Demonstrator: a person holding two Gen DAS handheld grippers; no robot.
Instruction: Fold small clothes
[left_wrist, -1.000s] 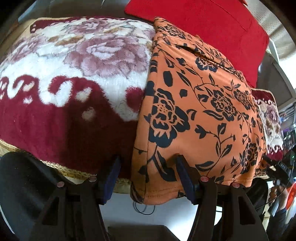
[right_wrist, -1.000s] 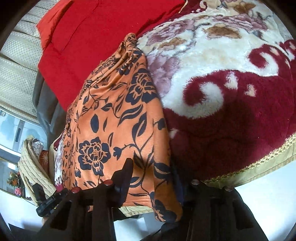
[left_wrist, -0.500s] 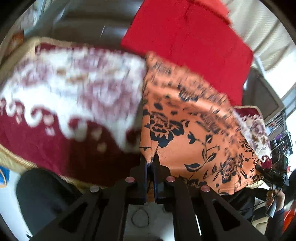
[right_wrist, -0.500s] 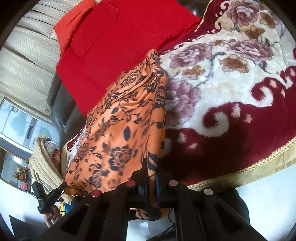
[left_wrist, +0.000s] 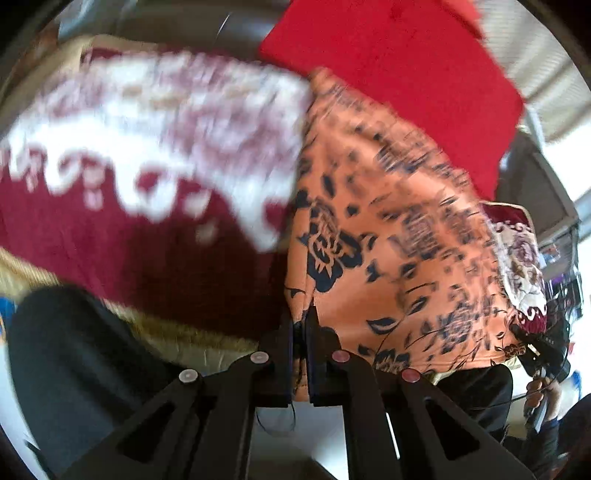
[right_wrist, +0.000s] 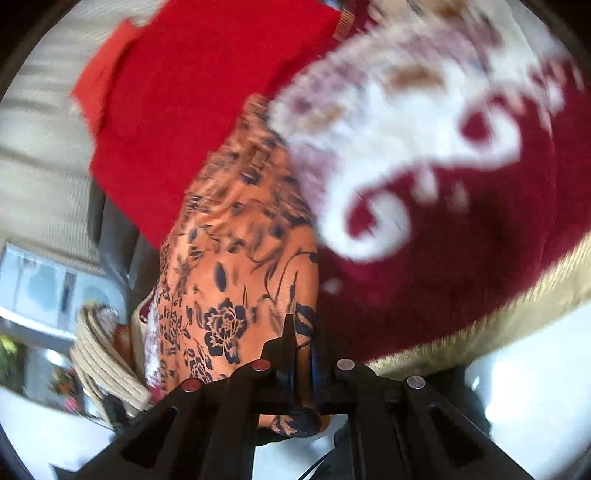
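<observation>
Blanket (left_wrist: 122, 236) under clamped orange garment (left_wrist: 388, 229)

No text, label, brand, number or sign can be read in either wrist view — both are smeared by motion blur, and the patterned cloths carry only flowers and scrolls, no lettering.

You face a plush maroon-and-cream floral blanket (left_wrist: 155, 155) with gold fringe, draped over dark furniture. Behind it, a bright red cloth (right_wrist: 192, 96) lies against cream ribbed upholstery (right_wrist: 40, 155). The pale glossy floor (right_wrist: 535, 387) below reflects light. Both views are motion-blurred.
</observation>
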